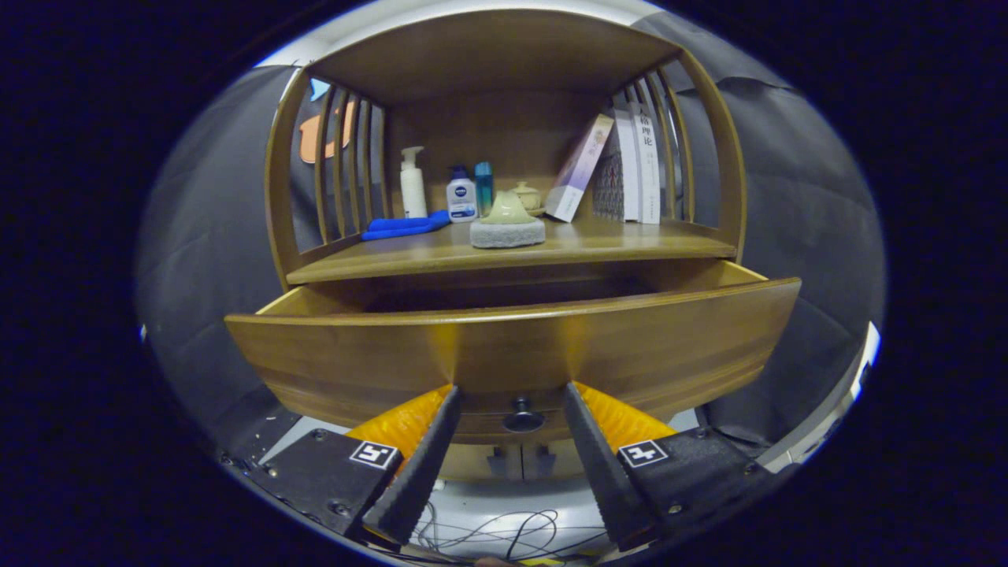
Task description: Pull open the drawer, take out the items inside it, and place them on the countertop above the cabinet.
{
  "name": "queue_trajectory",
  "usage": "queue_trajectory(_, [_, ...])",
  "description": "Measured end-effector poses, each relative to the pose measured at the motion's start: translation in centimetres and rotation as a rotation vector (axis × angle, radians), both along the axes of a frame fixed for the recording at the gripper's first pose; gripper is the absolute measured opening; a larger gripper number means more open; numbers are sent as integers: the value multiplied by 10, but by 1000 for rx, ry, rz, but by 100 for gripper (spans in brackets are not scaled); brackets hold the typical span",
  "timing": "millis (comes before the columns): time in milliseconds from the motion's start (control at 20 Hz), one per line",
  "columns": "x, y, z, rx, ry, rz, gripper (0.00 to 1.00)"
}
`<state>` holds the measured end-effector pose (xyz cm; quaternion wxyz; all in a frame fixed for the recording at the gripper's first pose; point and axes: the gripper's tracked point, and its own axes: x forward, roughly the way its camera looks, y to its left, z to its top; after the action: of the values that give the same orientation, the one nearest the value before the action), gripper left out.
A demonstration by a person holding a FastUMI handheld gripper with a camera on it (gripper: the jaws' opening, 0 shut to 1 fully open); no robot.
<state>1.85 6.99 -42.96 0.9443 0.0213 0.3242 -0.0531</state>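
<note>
The wooden drawer [512,346] stands pulled out from the cabinet, its front panel just ahead of my fingertips. Its dark round knob [523,416] sits between my two fingers, with a gap on each side. My gripper [512,389] is open with nothing held. The drawer's inside is dark and mostly hidden behind the front panel, so I cannot tell what lies in it. Above it runs the wooden countertop [630,240]. Near the countertop's front edge rests a grey sponge block [508,233] with a pale green piece [508,209] on top.
On the countertop lie a blue cloth [405,227] at the left, a white pump bottle [412,185], two small bottles [462,197], a small lidded pot [526,194] and leaning books [622,165] at the right. Slatted side rails and a top shelf enclose it. Cables [504,531] trail below.
</note>
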Motion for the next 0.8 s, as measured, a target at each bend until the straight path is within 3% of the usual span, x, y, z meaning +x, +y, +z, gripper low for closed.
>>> queue_trajectory(800, [52,-3,-14,-39,22,-4,88])
